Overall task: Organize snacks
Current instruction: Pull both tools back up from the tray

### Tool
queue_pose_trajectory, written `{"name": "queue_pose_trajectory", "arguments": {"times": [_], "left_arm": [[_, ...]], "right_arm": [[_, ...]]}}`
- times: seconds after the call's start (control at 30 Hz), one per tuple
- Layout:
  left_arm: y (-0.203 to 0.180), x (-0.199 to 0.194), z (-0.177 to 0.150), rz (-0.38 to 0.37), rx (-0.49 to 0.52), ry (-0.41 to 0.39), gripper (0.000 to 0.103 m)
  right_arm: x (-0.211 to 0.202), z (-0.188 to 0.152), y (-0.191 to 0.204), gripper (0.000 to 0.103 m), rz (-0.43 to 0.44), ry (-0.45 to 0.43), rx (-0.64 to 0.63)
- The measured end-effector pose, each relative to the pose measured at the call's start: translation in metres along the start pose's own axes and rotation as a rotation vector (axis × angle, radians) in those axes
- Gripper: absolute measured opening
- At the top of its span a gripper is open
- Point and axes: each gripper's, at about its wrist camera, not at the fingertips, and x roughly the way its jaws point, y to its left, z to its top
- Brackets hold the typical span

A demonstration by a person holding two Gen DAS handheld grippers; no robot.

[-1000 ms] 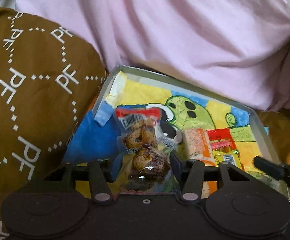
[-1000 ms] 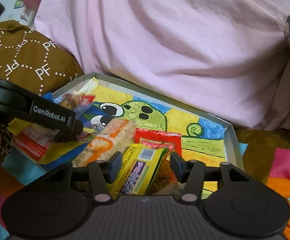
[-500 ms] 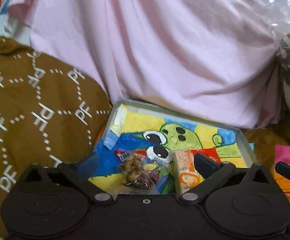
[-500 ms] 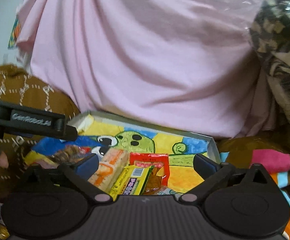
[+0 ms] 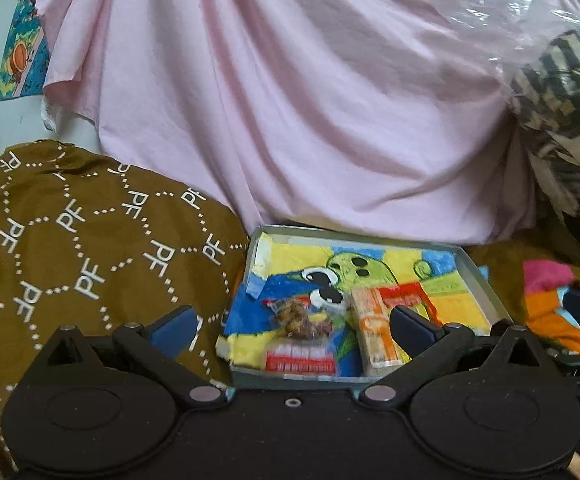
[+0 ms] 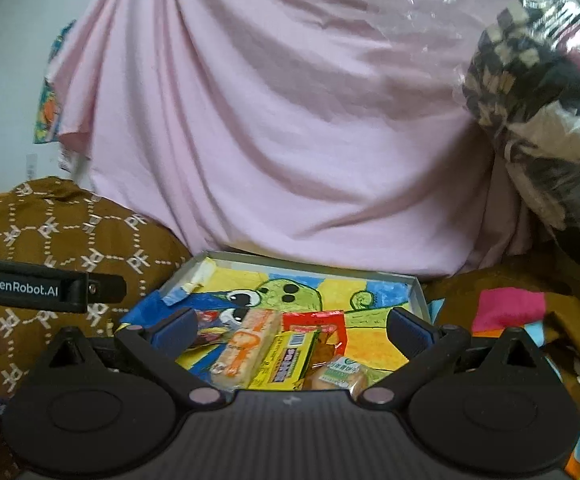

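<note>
The snack packets lie in the shallow tray (image 5: pixel 485 280) with the green cartoon lining: a clear bag of brown snacks (image 5: pixel 295 318) and an orange-and-white packet (image 5: pixel 371 328) ahead of the left gripper (image 5: pixel 293 326), a yellow packet (image 6: pixel 286 360) ahead of the right gripper (image 6: pixel 291 326). Both jaws stand wide apart, empty. Brown patterned cloth (image 5: pixel 70 248) lies left of them, pink sheet (image 5: pixel 309 100) beyond.

Pink sheet (image 5: pixel 309 100); brown, perhaps monogrammed, cushion (image 5: pixel 90 248).

Soft even daylight, slight motion blur, fisheye bending, dark vignetted corners.
</note>
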Motion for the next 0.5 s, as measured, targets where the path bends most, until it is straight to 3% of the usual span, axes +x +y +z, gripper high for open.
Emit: {"name": "queue_pose_trajectory", "arguments": {"times": [0.37,0.5], "left_arm": [[0.009,-0.068,-0.021,0.027,0.033,-0.005,0.102],[0.011,-0.085,-0.039,0.073,0.019,0.03,0.102]], "right_arm": [[-0.062,-0.006,0.015,0.103,0.011,-0.016,-0.004],[-0.078,-0.013,0.021,0.103,0.018,-0.014,0.0]]}}
